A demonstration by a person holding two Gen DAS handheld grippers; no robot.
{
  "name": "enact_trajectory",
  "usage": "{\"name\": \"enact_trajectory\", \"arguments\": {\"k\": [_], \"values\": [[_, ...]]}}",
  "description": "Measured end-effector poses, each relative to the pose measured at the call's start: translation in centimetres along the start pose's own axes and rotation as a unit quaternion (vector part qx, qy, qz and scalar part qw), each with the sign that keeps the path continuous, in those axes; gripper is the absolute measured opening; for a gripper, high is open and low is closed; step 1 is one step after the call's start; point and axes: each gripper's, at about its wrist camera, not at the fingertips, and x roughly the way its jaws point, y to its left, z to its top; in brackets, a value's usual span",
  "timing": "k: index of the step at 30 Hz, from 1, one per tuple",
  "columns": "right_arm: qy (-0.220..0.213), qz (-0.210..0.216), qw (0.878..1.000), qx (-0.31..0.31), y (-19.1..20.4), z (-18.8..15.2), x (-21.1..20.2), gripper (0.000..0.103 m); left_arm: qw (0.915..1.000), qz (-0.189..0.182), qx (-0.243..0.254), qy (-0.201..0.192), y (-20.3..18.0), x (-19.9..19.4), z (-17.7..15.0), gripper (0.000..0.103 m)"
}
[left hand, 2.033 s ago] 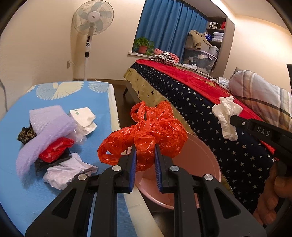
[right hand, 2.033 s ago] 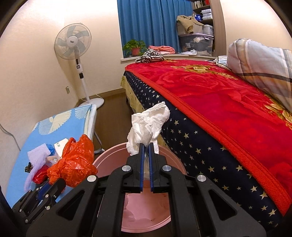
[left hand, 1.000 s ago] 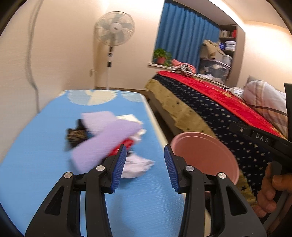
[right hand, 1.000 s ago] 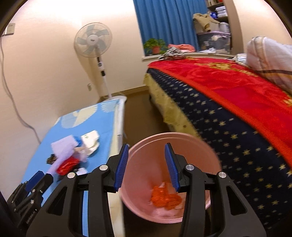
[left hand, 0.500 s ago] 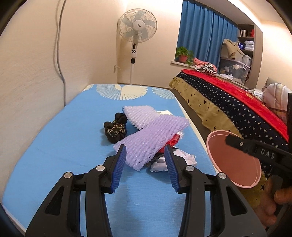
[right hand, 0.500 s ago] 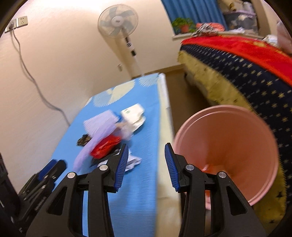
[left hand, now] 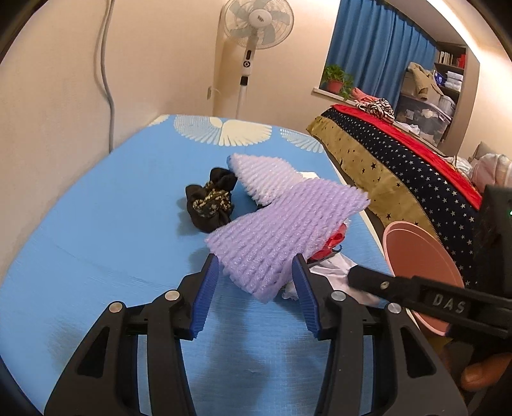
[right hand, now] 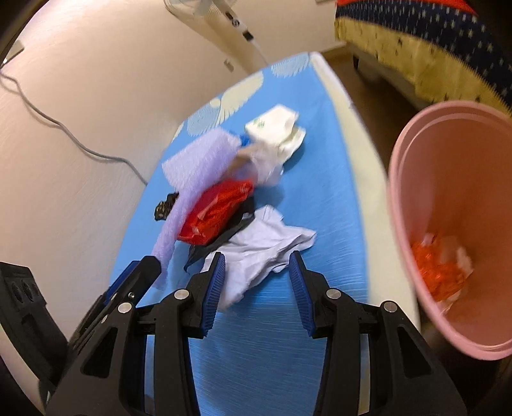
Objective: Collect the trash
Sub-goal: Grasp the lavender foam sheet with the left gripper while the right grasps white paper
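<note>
Hovering over the blue desk (left hand: 96,249), the left hand-held gripper (left hand: 256,288) has its jaws opening, the near end of a lilac foam sheet (left hand: 281,236) lying between the blue pads (left hand: 204,297) without either pad pressing on it. That sheet sits on top of a pile of rubbish: a red plastic wrapper (right hand: 214,217), a black scrap beneath it, crumpled white paper (right hand: 262,249) at the front, and a white packet (right hand: 275,131) further back. A dark patterned scrunchie (left hand: 209,200) rests just beside the foam. The right hand-held gripper (right hand: 257,288) stands open above the near edge of the crumpled white paper, gripping nothing. Off the desk's right side stands the pink bin (right hand: 448,179), with an orange plastic bag (right hand: 438,268) and some white tissue already lying at its bottom. A bed (left hand: 400,166) with a starry cover runs behind, and a fan (left hand: 256,19) stands against the wall.
</note>
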Motion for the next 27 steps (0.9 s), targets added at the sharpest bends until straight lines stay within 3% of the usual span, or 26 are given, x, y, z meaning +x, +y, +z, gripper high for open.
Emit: {"name": "enact_trajectory", "arguments": {"k": [4, 10, 13, 14, 20, 27], "values": [[0.006, -0.003, 1.000, 0.006, 0.1, 0.0, 0.8, 0.038, 0.9995, -0.017, -0.018, 0.019, 0.7, 1.1, -0.2, 0.047], [0.009, -0.011, 1.000, -0.009, 0.2, -0.1, 0.9, 0.004, 0.9987, -0.025, -0.024, 0.038, 0.9, 2.2, -0.5, 0.047], [0.004, -0.015, 1.000, -0.023, 0.5, 0.0, 0.9, 0.002, 0.9985, -0.027, -0.025, 0.041, 0.9, 2.3, -0.5, 0.045], [0.000, -0.018, 0.999, -0.031, 0.7, 0.0, 0.7, 0.002, 0.9985, -0.028, -0.027, 0.039, 1.0, 2.2, -0.5, 0.036], [-0.025, -0.027, 0.998, -0.049, 1.1, 0.2, -0.9, 0.001, 0.9987, -0.025, -0.031, 0.031, 1.2, 1.4, -0.1, 0.011], [-0.054, -0.036, 0.996, -0.062, 1.2, -0.1, -3.7, 0.001, 0.9995, -0.021, -0.023, 0.003, 1.0, -0.9, 0.2, 0.011]]}}
